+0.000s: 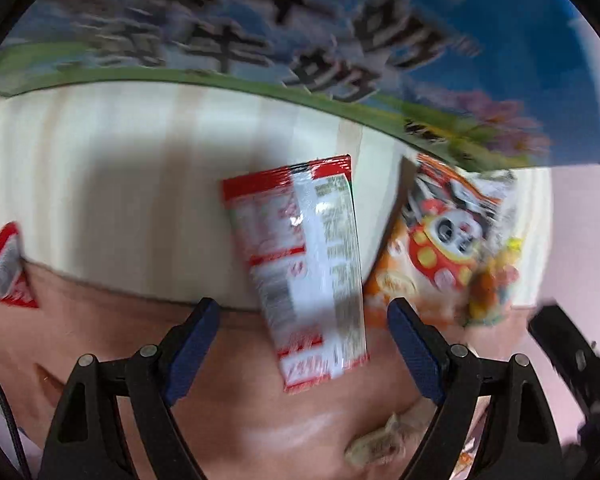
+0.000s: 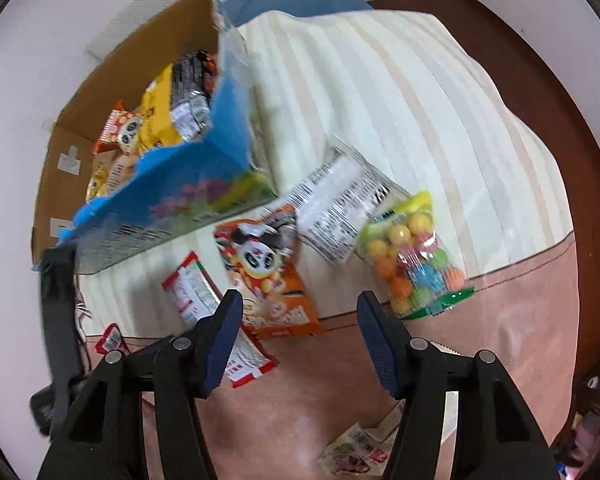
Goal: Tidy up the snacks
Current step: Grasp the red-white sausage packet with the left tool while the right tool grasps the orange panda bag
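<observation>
A red-and-white snack packet [image 1: 308,268] lies on the bed between my left gripper's [image 1: 304,312] open fingers, just ahead of the tips. An orange panda snack bag [image 1: 440,248] lies to its right. The blue milk carton box [image 1: 300,32] stands behind them. In the right wrist view my right gripper [image 2: 300,304] is open and empty above the orange panda bag [image 2: 268,268], with the red-and-white packet [image 2: 216,320] under its left finger. A bag of coloured candy balls [image 2: 416,256] and a silver-backed packet [image 2: 340,208] lie to the right. The box [image 2: 172,184] holds several snacks.
A second small red packet [image 1: 6,268] lies at the left edge, also seen in the right wrist view [image 2: 110,338]. A striped cream blanket [image 2: 380,100] covers the pink bed [image 2: 340,380]. A dark wooden frame [image 2: 560,120] borders the right. A small wrapper [image 2: 356,448] lies near.
</observation>
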Available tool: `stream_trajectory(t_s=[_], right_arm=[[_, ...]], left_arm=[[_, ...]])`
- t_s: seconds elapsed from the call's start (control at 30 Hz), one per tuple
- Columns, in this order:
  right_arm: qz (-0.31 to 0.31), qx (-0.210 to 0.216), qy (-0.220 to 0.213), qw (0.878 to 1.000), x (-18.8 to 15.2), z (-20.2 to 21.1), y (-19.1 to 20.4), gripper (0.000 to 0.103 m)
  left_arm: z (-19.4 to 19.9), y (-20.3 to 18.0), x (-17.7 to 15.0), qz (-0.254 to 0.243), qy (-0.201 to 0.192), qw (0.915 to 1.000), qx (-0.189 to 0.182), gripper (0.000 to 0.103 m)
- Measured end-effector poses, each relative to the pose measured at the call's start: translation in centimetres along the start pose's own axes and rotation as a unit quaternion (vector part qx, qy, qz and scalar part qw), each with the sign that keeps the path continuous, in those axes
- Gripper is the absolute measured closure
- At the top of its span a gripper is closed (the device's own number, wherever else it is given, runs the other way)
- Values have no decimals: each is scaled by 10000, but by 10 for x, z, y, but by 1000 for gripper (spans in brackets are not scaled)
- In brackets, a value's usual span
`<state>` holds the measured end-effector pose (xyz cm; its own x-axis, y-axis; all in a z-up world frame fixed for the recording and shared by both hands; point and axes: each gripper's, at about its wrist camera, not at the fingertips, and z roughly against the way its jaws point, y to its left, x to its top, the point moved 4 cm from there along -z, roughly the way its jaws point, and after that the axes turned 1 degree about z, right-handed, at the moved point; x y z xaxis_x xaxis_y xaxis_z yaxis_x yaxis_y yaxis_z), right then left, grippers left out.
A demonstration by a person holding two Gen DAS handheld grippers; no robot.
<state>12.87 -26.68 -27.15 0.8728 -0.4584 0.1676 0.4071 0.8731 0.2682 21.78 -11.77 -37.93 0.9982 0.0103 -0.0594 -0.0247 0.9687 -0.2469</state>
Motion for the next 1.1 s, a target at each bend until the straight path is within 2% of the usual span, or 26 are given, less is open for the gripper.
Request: stream_trajectory(t_s=[0.07,0.1,0.13,0.17,0.23,0.5,0.63,0.77,0.97,1.0,1.1], right_arm=[[35,-50,9,10000,-1,-5,0,40],[47,-64,12,10000,-2,-7,0,40],[64,-75,22,9999,-2,-9,0,40],[78,-87,26,9999,-1,-11,1,40],[113,-55,35,9999,0,-15,4,40],[198,-11,454,9988,7,-69,32,39],[385,-230,689,9966,4,-103,48,39],[596,-436,655,9951,-7,-113,54,44],[1161,-230,1288,9846,-62,-113,63,45],[1217,-197,1402,9824,-75,-113,63,45],[1164,-134,1652,9793,-101,-116,58,45]], left_arm=[[-8,-7,3,-116,-114,9996,233,17],[-7,-11,3,-210,-234,9991,300,23],[-5,-12,1,-289,-332,9984,357,39],[-3,-14,-1,-388,-404,9974,446,46],[0,-14,-7,-633,-400,9958,534,49],[8,34,-39,-681,-305,9928,934,50],[8,64,-53,-547,-179,9928,1049,49],[9,72,-64,-627,-158,9917,1112,49],[9,85,-89,-611,-4,9925,1058,49],[9,88,-99,-591,17,9929,1037,49],[10,96,-103,-517,52,9937,993,47]])
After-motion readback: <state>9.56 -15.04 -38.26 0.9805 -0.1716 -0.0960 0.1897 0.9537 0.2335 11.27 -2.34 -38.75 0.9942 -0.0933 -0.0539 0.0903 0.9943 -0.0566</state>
